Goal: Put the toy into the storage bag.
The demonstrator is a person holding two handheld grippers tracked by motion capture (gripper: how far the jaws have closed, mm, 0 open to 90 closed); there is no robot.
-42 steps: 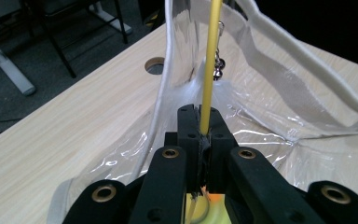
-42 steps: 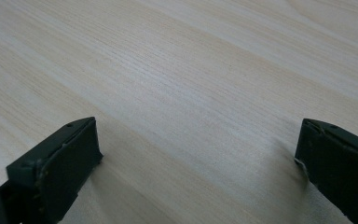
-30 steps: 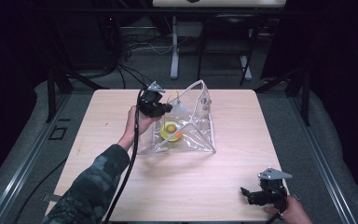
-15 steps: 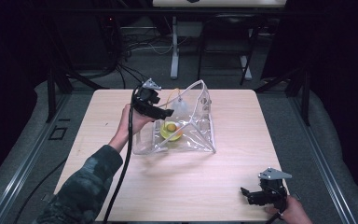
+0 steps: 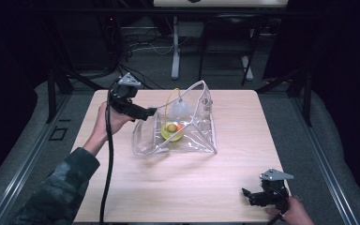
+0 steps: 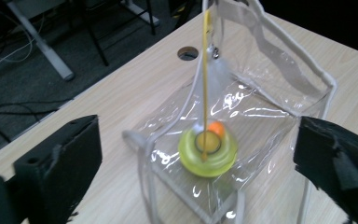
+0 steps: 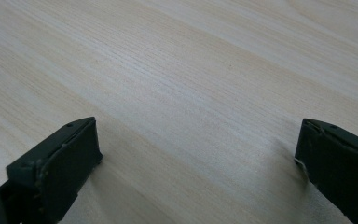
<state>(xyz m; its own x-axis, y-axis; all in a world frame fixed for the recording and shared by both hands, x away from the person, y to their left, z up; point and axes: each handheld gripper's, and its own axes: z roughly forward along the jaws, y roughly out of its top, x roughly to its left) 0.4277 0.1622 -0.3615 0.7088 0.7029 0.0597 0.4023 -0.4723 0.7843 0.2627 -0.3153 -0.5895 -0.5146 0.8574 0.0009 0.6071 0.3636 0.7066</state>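
A clear plastic bag (image 5: 197,140) with white trim stands open in the middle of the wooden table (image 5: 168,187). Inside lies a yellow-green ring (image 5: 171,132) with an orange ball (image 6: 216,128), and a thin yellow cord (image 6: 206,70) rises from it. My left gripper (image 5: 151,112) hovers at the bag's upper left, pointing toward it. Its jaws have just been opening and stand wide, with nothing pressed between them. From the left gripper view (image 6: 196,140) the bag (image 6: 261,107) and ring (image 6: 208,154) lie ahead and below. My right gripper (image 5: 248,196) rests open at the table's front right, over bare wood (image 7: 198,144).
A round cable hole (image 6: 188,52) sits in the tabletop behind the bag. Beyond the far edge are cables and desk legs (image 5: 174,51) on a dark floor. Metal rails run along both sides of the table.
The left gripper has pulled back to the left and upward from the bag's opening, and its jaws have opened. The bag has settled slightly. The right gripper has stayed still.
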